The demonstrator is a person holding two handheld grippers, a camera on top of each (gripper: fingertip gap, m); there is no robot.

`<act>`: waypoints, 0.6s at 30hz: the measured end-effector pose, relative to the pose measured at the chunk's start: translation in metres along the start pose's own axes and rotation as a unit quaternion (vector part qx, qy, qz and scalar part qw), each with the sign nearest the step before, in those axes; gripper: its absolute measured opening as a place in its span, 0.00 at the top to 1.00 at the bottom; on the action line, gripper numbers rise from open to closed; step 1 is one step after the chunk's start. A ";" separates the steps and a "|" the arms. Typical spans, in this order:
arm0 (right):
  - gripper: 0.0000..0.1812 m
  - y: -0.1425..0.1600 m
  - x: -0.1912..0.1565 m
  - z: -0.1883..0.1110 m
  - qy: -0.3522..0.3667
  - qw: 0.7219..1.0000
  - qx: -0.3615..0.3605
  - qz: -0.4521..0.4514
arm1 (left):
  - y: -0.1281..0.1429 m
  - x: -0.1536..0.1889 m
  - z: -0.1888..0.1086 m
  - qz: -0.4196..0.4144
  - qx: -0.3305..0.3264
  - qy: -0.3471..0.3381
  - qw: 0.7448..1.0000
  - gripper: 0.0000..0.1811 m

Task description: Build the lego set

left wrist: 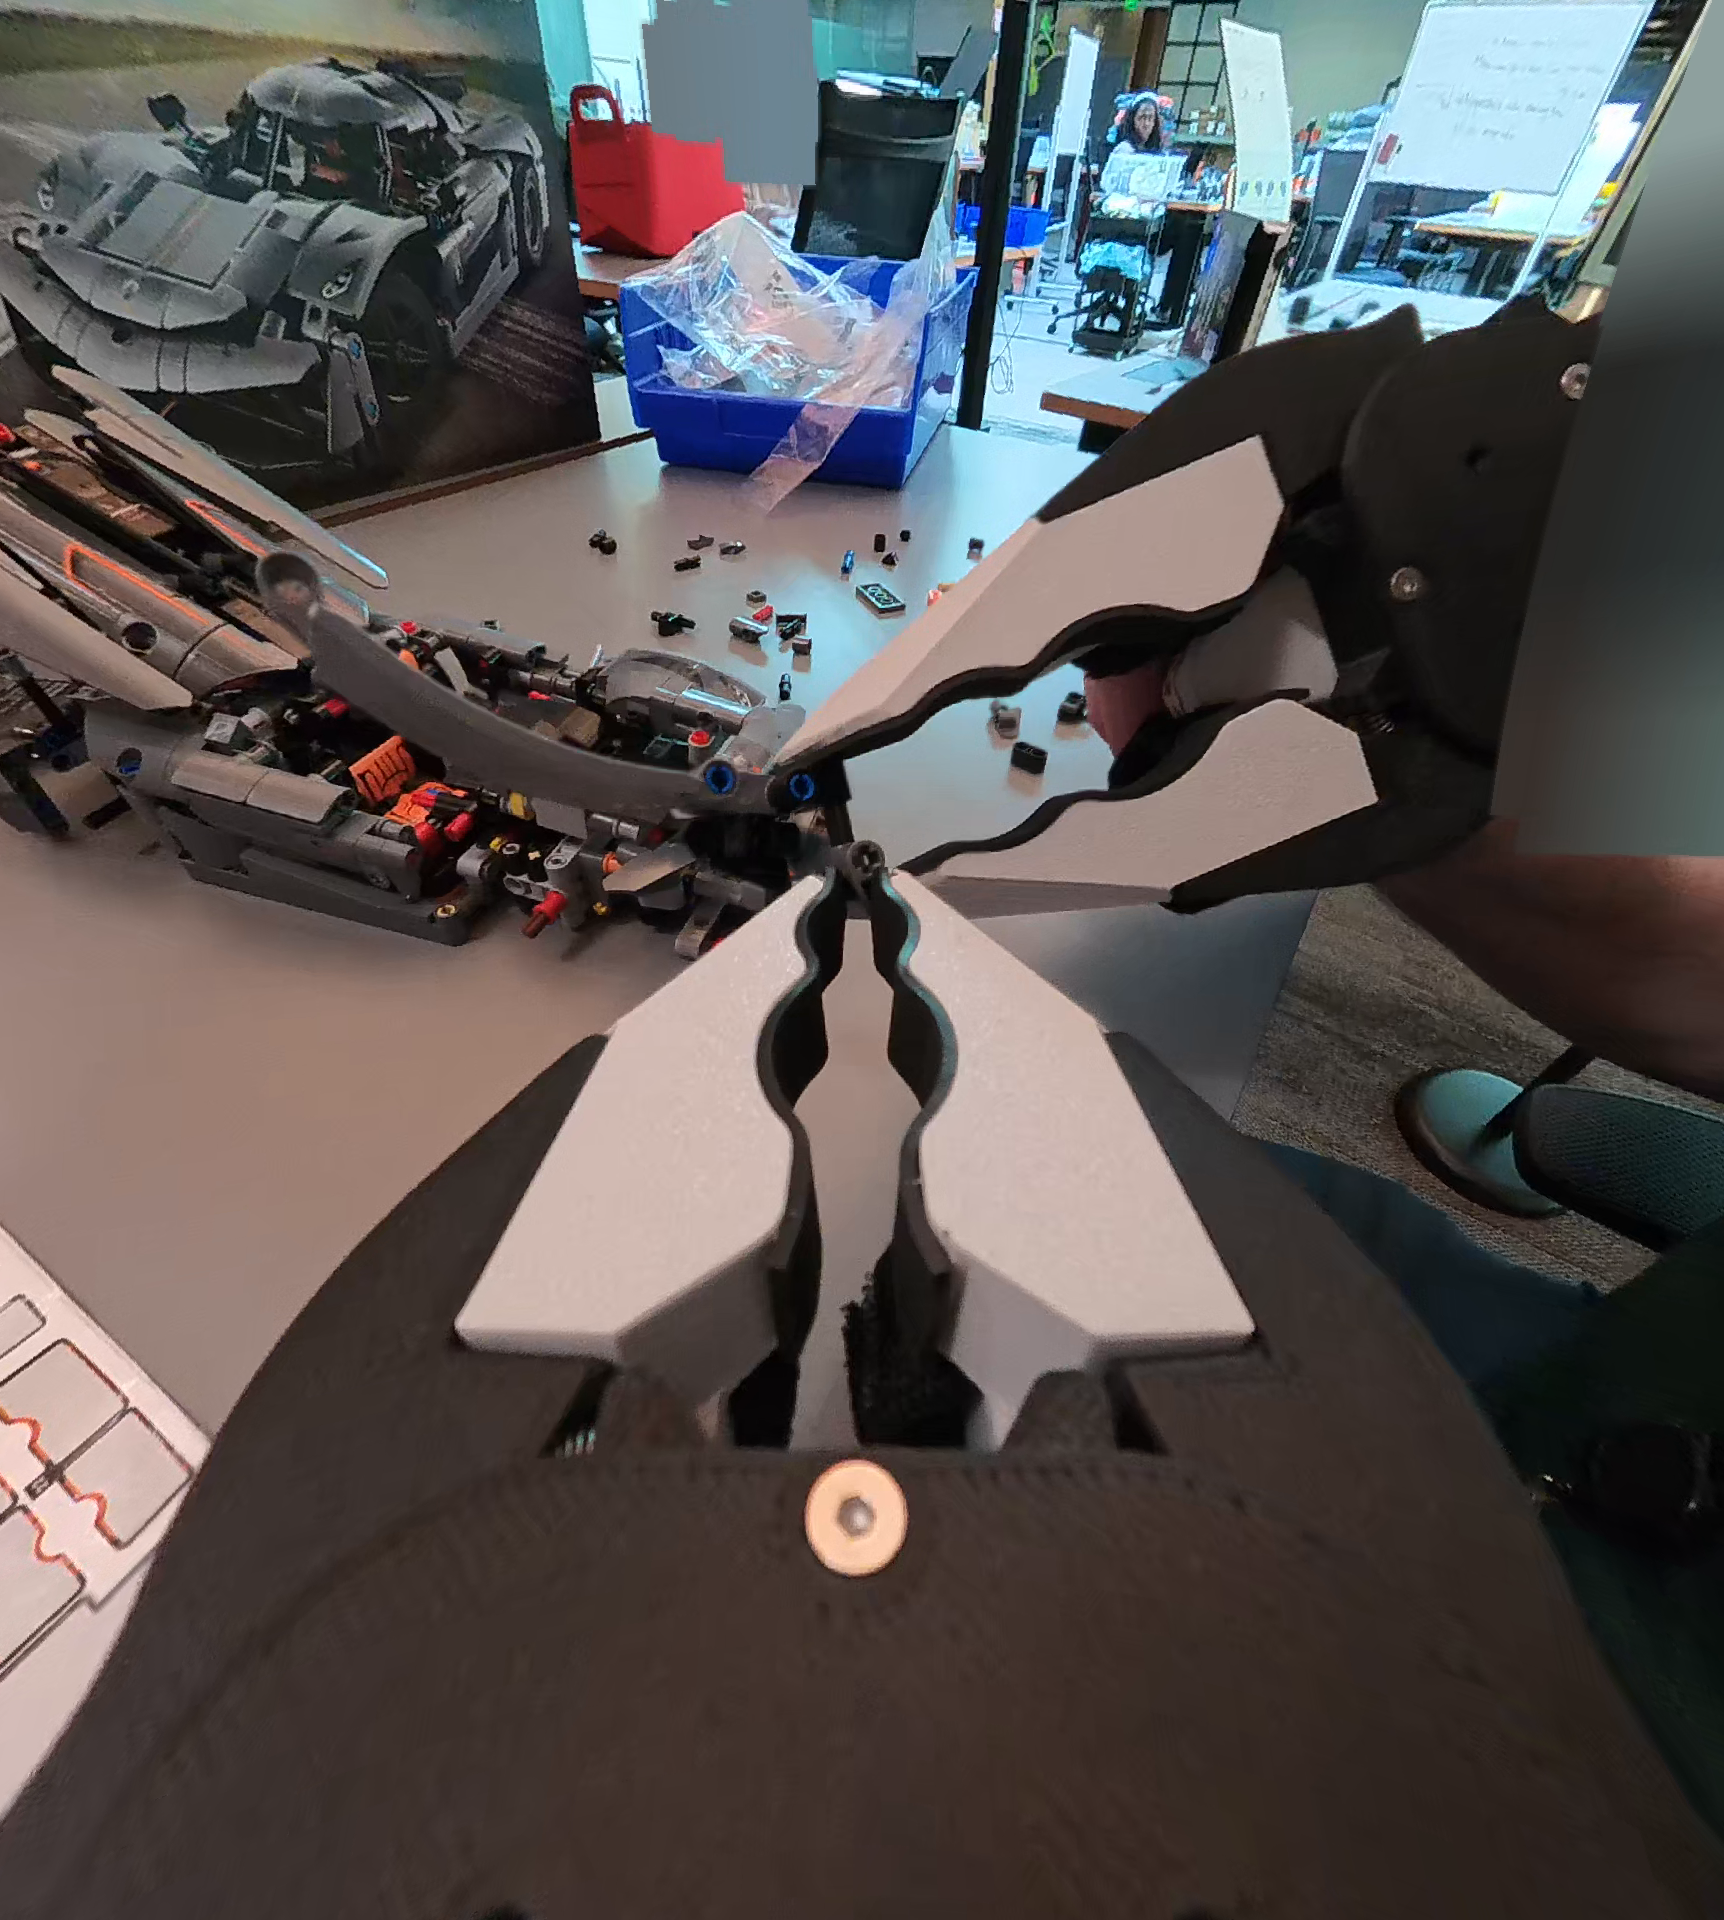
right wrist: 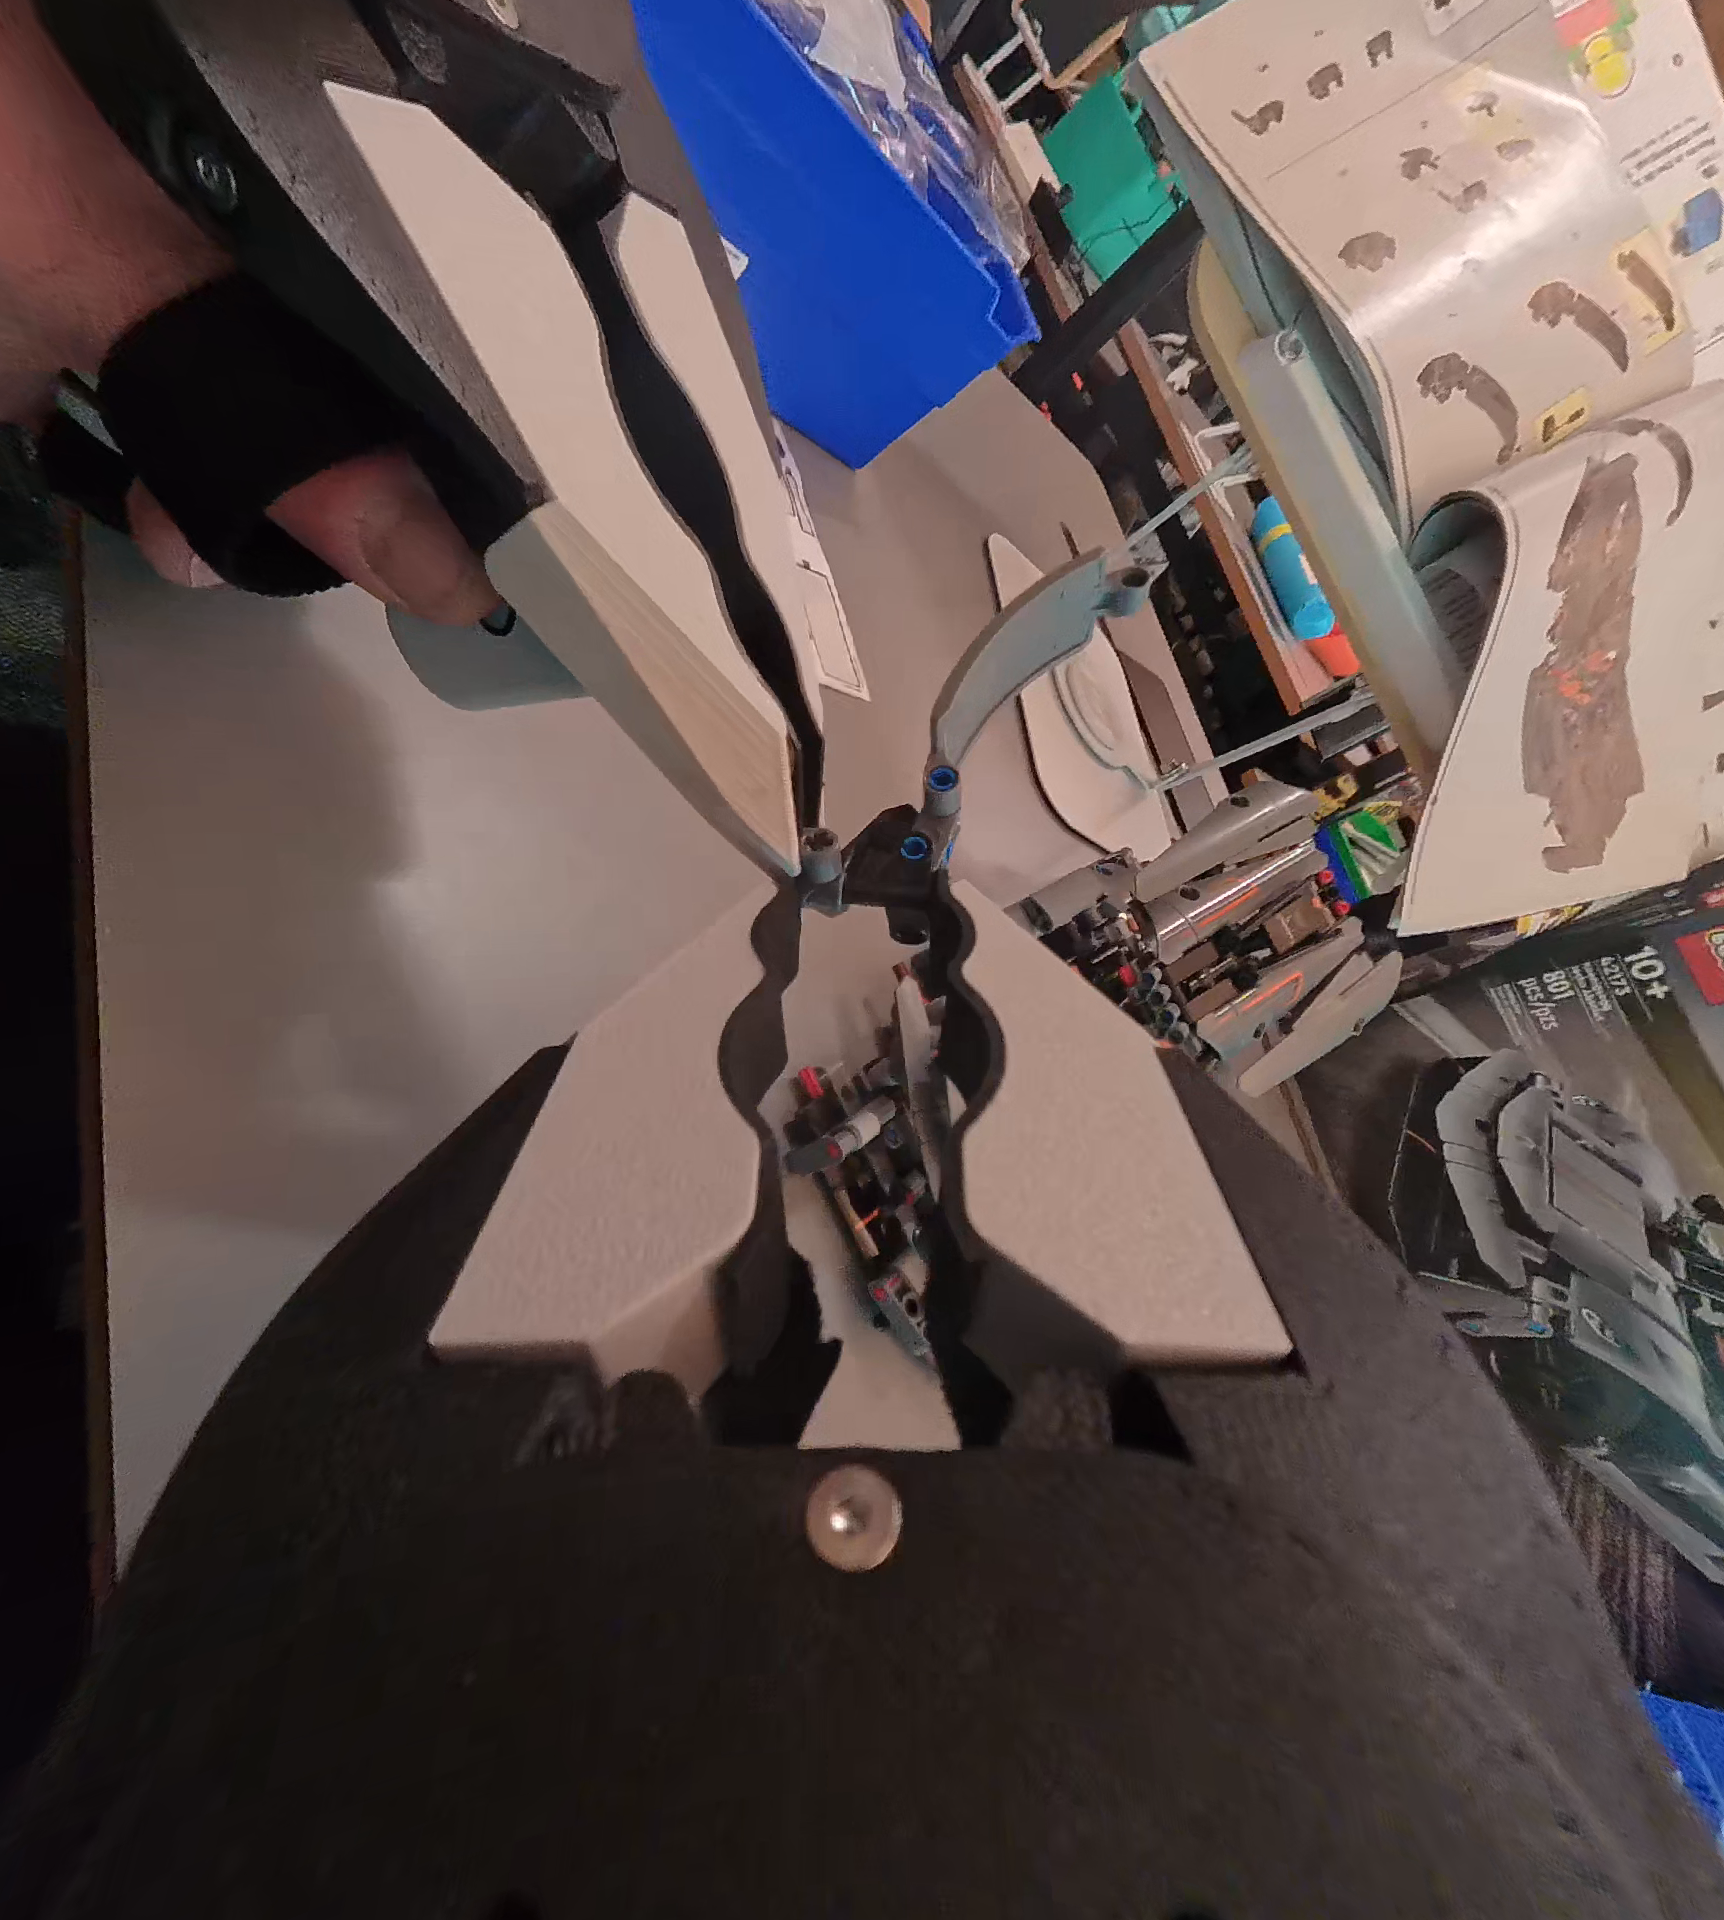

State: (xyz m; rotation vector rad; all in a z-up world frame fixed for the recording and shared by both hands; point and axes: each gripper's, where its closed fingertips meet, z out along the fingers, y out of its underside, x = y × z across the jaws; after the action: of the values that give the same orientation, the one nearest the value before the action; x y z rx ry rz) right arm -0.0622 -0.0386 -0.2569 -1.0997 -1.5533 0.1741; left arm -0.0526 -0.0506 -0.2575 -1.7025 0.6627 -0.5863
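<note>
My left gripper (left wrist: 858, 883) is shut on a small dark grey connector (left wrist: 860, 857). My right gripper (right wrist: 863, 904) is shut on a black piece (right wrist: 889, 852) with blue pins, which carries a curved grey panel (right wrist: 1003, 665). The two grippers meet tip to tip above the table, and the connector (right wrist: 822, 857) touches the black piece. In the left wrist view the right gripper (left wrist: 842, 816) comes in from the right and the panel (left wrist: 484, 707) arcs left over the part-built grey car (left wrist: 318, 769). The car also shows in the right wrist view (right wrist: 1222, 935).
Several loose small pieces (left wrist: 764, 613) lie on the grey table behind the grippers. A blue bin (left wrist: 785, 416) with plastic bags stands behind them. The set's box (left wrist: 266, 239) stands at the back left, a sticker sheet (left wrist: 6, 1455) lies front left, and an open instruction booklet (right wrist: 1523, 416) stands by the car. The tips of both grippers are at nearly the same place.
</note>
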 end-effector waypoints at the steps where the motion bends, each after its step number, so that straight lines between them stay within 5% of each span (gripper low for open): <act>1: 0.87 -0.001 0.001 -0.001 0.001 1.000 0.001 0.003 | -0.001 0.000 -0.001 0.000 0.002 0.002 1.000 0.99; 18: 0.88 0.010 -0.006 0.008 0.008 0.998 -0.044 -0.037 | 0.011 -0.005 0.006 0.034 -0.045 -0.034 0.998 0.99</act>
State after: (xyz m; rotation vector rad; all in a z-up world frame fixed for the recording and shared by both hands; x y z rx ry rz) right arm -0.0643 -0.0341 -0.2698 -1.1072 -1.5970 0.0474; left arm -0.0539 -0.0452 -0.2697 -1.7683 0.7037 -0.4555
